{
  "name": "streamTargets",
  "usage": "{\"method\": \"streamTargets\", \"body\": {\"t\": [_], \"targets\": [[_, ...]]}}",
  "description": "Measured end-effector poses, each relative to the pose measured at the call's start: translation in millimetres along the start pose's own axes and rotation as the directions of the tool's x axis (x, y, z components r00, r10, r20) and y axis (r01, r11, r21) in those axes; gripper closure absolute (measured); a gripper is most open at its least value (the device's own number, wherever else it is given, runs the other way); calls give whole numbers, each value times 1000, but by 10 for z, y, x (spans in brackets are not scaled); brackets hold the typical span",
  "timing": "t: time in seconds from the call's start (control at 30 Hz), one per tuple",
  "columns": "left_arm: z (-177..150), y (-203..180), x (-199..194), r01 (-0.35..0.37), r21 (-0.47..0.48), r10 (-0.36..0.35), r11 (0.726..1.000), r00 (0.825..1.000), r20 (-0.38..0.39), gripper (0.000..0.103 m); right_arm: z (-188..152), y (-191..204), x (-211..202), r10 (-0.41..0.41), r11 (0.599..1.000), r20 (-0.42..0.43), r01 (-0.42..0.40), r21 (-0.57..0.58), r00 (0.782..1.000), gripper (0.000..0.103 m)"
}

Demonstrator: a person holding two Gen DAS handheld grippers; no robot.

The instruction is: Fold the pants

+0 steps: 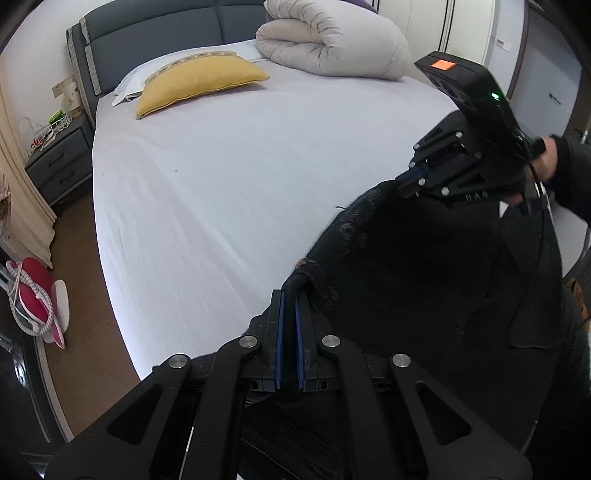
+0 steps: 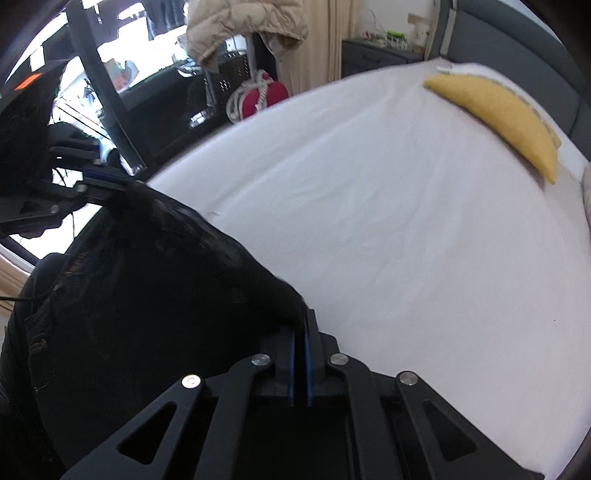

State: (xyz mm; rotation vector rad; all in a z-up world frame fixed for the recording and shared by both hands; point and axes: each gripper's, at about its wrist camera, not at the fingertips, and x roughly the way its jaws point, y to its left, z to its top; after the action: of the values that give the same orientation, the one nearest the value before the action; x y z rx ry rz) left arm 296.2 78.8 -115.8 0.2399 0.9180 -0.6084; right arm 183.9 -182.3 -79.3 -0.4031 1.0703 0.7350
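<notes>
Black pants held up over bed's near edge, stretched between both grippers. Left gripper fingers pinch one waistband corner; right gripper fingers pinch other. White sheet bare toward headboard end; yellow pillow, rolled duvet there.

Open white bed sheet ahead offers unobstructed passage. Obstacles lie at the far end only: yellow pillow and rolled duvet near the headboard. Black pants hang over the near edge.
</notes>
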Motion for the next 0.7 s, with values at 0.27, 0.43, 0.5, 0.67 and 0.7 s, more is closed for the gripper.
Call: {"method": "streamTargets", "body": {"t": [0.27,0.43,0.5,0.67,0.7], "targets": [[-279,-373,-452,26,8,-27,1000,1000,9,99,-413,791,-242,59,998,61,-58,-18,996,97],[-699,-774,-706,34,84,-33,996,999,-19,99,-765,1166,-425,10,999,65,-8,-31,998,97],[-917,-944,-794,37,117,-32,992,999,-41,99,-936,1351,-532,-23,998,64,27,-60,998,97],[-1435,-1326,-959,60,169,-43,984,994,-100,99,-1339,1923,-662,-104,980,38,109,-167,994,97],[-1536,-1406,-1002,71,177,-52,982,992,-111,99,-1399,1959,-675,-114,976,34,118,-184,993,97]]}}
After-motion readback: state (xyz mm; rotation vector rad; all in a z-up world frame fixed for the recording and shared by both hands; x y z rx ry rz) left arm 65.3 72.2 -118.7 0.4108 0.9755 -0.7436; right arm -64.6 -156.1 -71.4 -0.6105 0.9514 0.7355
